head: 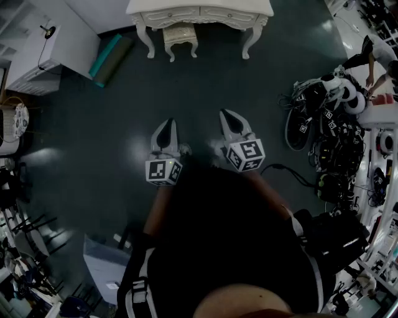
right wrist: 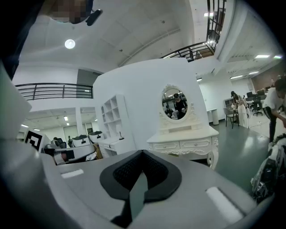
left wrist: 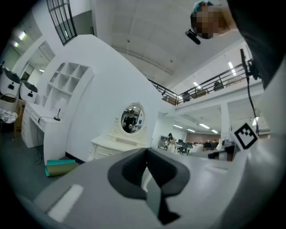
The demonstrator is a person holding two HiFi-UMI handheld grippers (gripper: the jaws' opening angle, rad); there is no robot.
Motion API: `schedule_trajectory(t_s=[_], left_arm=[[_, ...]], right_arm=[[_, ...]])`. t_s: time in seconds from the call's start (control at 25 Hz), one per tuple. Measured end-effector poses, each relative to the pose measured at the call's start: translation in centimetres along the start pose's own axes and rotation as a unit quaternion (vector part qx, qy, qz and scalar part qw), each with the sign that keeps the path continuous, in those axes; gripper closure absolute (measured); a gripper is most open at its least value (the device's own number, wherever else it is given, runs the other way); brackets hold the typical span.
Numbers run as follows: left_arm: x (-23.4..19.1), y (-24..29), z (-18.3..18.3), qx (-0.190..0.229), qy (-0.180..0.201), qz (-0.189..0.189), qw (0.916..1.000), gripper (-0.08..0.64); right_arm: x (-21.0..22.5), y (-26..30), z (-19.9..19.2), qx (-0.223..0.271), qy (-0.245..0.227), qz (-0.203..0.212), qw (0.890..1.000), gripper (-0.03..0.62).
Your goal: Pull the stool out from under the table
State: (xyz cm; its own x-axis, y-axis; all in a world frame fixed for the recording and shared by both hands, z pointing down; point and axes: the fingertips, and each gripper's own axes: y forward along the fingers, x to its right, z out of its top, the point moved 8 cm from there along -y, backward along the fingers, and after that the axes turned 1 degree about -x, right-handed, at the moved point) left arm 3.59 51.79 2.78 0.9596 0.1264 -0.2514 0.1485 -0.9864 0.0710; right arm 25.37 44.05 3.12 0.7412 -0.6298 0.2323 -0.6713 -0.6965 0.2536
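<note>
A white dressing table (head: pixel 200 10) stands at the far end of the dark floor, with a small white stool (head: pixel 180 35) tucked between its legs. Both grippers hover side by side over bare floor, well short of the stool. My left gripper (head: pixel 166 124) is shut and holds nothing, and so is my right gripper (head: pixel 226 115). In the left gripper view the closed left gripper (left wrist: pixel 145 152) points level at the table (left wrist: pixel 111 146) and its oval mirror (left wrist: pixel 132 118). The right gripper view shows the right gripper (right wrist: pixel 142 154) shut, the table (right wrist: pixel 184 145) beyond it and the stool hidden.
A teal rolled mat (head: pixel 111 57) lies on the floor left of the table, next to a white cabinet (head: pixel 45 54). A heap of cables and equipment (head: pixel 333 127) fills the right side, where a person (head: pixel 378 59) bends. Black frames (head: pixel 25 236) stand at the lower left.
</note>
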Motion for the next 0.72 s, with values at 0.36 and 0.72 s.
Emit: schedule_trajectory(t_s=[0.36,0.72], left_arm=[[-2.6,0.7,0.5,0.000,-0.006,-0.004,1.0000,0.551],[-5.9,2.2,1.1,-0.002,0.000,-0.018,0.9998,0.551]], right_arm=[[-1.0,2.1,0.2,0.000,0.002,-0.005,1.000,0.594],[-1.8,5.5,0.4,0.002,0.028,-0.013,1.000,0.594]])
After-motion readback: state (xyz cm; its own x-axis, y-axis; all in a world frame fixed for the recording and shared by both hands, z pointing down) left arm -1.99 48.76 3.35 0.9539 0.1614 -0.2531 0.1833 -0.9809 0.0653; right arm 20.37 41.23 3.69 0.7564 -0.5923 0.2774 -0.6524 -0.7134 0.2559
